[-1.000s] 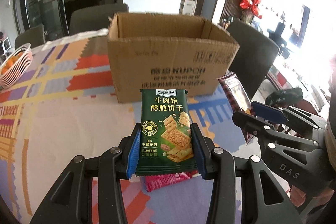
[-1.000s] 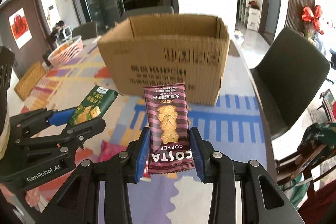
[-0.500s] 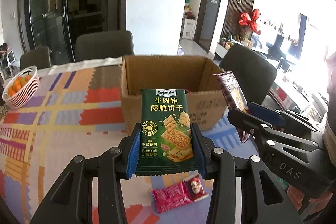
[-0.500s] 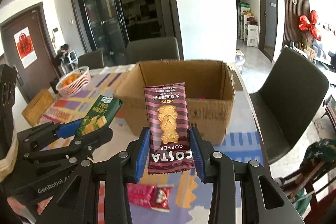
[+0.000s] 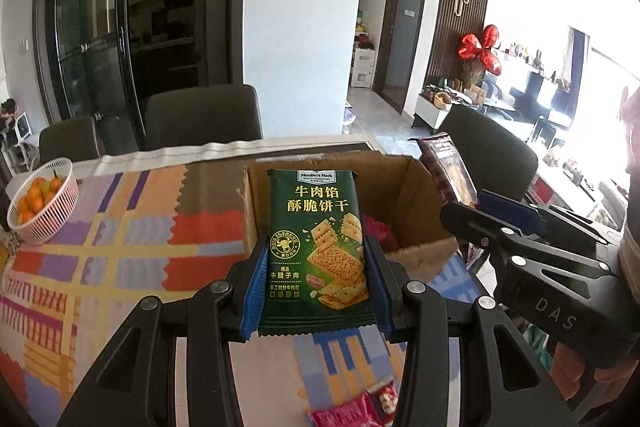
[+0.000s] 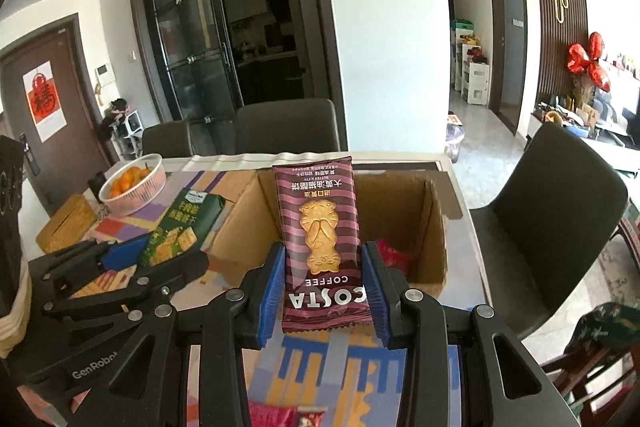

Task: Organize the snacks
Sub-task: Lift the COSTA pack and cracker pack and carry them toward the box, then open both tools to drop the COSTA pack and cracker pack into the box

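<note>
Left wrist view: the left gripper (image 5: pixel 316 281) has its jaws clamped on an upright green cracker packet (image 5: pixel 316 247), held above the table (image 5: pixel 120 267) before the open cardboard box (image 5: pixel 416 195).

Right wrist view: the right gripper (image 6: pixel 324 281) jaws grip a striped Costa biscuit packet (image 6: pixel 320 243) in front of that box.

Two grippers: the left gripper (image 5: pixel 316 279) and the right gripper (image 6: pixel 324 287). One green cracker packet (image 5: pixel 316 247), one maroon Costa biscuit packet (image 6: pixel 320 239). One cardboard box (image 6: pixel 436 227) at 12 o'clock. One basket of oranges (image 5: pixel 44 203) at 10 o'clock. Two pink wrappers (image 5: pixel 352 411) at 6 o'clock on the tablecloth. Three dark chairs (image 6: pixel 288 127).
</note>
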`<state>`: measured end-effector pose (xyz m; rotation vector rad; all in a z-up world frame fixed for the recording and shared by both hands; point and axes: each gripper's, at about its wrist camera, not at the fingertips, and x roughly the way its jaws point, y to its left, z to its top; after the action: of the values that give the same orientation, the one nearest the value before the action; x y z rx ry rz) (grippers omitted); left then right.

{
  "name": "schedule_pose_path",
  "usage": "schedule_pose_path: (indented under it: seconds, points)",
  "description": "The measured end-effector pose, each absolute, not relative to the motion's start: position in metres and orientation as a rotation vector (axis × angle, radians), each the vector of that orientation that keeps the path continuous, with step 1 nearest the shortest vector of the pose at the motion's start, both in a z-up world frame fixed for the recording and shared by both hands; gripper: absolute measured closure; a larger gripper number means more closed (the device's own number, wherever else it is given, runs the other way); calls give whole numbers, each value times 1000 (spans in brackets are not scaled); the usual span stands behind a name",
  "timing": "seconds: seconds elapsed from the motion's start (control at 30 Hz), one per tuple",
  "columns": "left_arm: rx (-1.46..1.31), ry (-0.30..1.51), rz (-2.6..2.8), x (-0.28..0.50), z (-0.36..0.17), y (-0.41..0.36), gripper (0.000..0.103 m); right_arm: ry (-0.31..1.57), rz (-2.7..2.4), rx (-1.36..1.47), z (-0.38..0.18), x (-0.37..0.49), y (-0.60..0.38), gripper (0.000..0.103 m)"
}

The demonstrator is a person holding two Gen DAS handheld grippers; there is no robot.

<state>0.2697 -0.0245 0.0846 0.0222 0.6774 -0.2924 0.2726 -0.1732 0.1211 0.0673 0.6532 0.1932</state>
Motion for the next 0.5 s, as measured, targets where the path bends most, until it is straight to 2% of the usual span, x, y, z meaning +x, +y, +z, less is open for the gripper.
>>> schedule_pose_path:
  seconds: [0.5]
  points:
    - [52,705,-278,326,77,-37,56,714,169,59,105,327,-178,63]
